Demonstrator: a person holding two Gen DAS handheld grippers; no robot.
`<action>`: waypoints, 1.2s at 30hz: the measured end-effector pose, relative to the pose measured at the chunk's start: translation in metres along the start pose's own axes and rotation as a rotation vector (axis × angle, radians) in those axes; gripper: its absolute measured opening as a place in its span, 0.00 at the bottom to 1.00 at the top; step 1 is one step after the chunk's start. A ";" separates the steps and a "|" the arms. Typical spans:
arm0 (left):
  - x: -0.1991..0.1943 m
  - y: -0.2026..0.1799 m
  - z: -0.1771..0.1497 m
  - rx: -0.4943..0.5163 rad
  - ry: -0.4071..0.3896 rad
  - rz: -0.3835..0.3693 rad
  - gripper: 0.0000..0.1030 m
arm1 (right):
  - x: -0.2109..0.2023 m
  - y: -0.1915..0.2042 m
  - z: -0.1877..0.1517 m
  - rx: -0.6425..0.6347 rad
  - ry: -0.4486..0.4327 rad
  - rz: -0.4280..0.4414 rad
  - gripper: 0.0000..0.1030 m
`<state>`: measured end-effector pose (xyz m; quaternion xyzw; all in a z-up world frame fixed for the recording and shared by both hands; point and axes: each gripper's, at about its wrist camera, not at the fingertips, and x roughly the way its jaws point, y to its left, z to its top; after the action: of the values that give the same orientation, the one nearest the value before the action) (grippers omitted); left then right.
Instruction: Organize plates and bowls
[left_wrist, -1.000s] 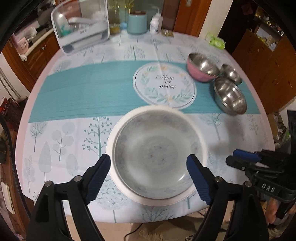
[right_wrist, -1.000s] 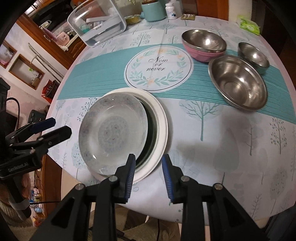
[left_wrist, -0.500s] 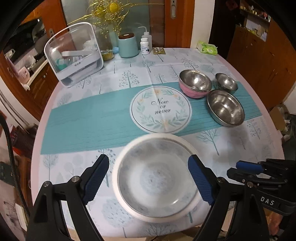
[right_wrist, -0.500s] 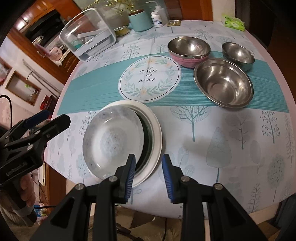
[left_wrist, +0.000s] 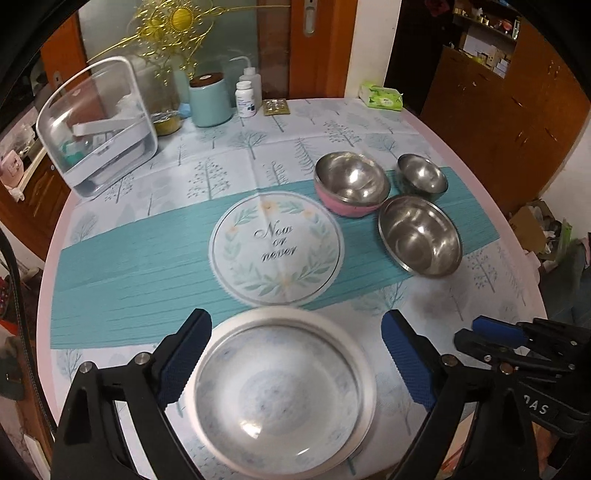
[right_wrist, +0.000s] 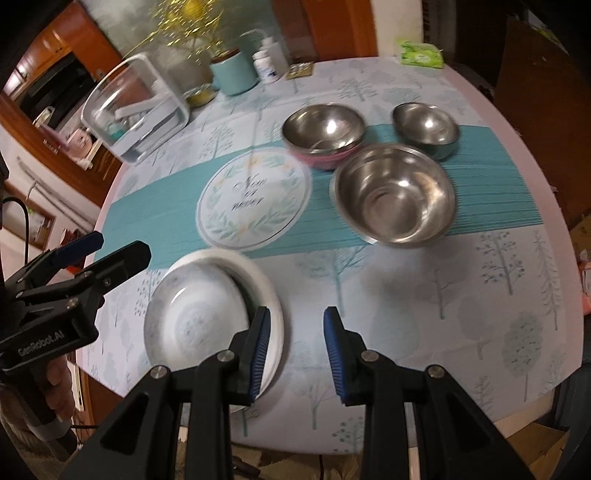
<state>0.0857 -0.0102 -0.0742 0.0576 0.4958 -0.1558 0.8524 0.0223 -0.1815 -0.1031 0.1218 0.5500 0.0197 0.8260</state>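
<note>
Pulling back and up from the near edge of the table (left_wrist: 480, 122), the left gripper (left_wrist: 295, 365) has just been opening its jaws further and now stands wide, with nothing pressed between its pads; the patterned plate (left_wrist: 280, 402) lies below it, nested on the white plate (right_wrist: 271, 291) rather than held. Compared with a second ago the camera sits higher and farther off, so the plates look smaller and the far wall has come into view. The right gripper (right_wrist: 295, 354) is narrowly parted and empty, hanging just beside the stack's right rim. The plates therefore look settled as one pile. Still apart on the teal runner (left_wrist: 129, 266) are the pink-sided bowl (left_wrist: 351, 184), the small steel bowl (left_wrist: 423, 177) and the large steel bowl (left_wrist: 421, 240), which are likely next for nesting.
</note>
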 end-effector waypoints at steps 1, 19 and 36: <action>0.002 -0.005 0.005 0.000 -0.004 0.003 0.90 | -0.003 -0.007 0.003 0.006 -0.011 -0.006 0.29; 0.086 -0.097 0.066 -0.173 0.041 0.138 0.90 | 0.015 -0.154 0.099 -0.084 -0.008 -0.031 0.29; 0.183 -0.114 0.064 -0.270 0.233 0.043 0.56 | 0.110 -0.187 0.135 -0.118 0.171 0.087 0.29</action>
<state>0.1861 -0.1724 -0.1937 -0.0289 0.6063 -0.0617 0.7923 0.1702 -0.3690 -0.1951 0.0944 0.6104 0.0982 0.7803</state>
